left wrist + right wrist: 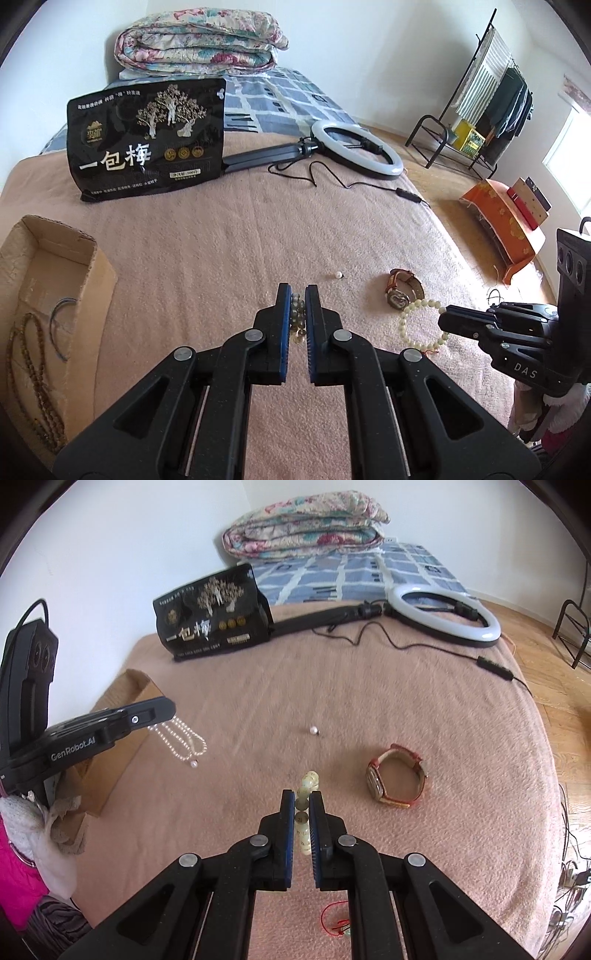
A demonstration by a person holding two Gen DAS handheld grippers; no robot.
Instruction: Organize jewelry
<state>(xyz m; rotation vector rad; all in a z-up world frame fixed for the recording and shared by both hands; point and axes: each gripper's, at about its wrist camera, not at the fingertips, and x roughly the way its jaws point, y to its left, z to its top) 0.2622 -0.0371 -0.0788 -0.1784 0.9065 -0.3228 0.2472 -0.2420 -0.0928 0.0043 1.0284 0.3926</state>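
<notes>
Carrying: keep both loads raised toward the open brown cardboard box (55, 266).
Left gripper (297, 291): clamped on white pearl necklace (184, 740).
Right gripper (302, 799): clamped on cream bead bracelet (421, 325).
Release: only above that box.

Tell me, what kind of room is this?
Most likely a bedroom in a home: a bed with a pink cover, a folded floral quilt at its far end, and a clothes rack hung with garments by the wall.

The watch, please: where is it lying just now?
The watch lies on the pink blanket, right of centre in the right wrist view, beyond and right of the right hand-held gripper, near the loose pearl.
</notes>
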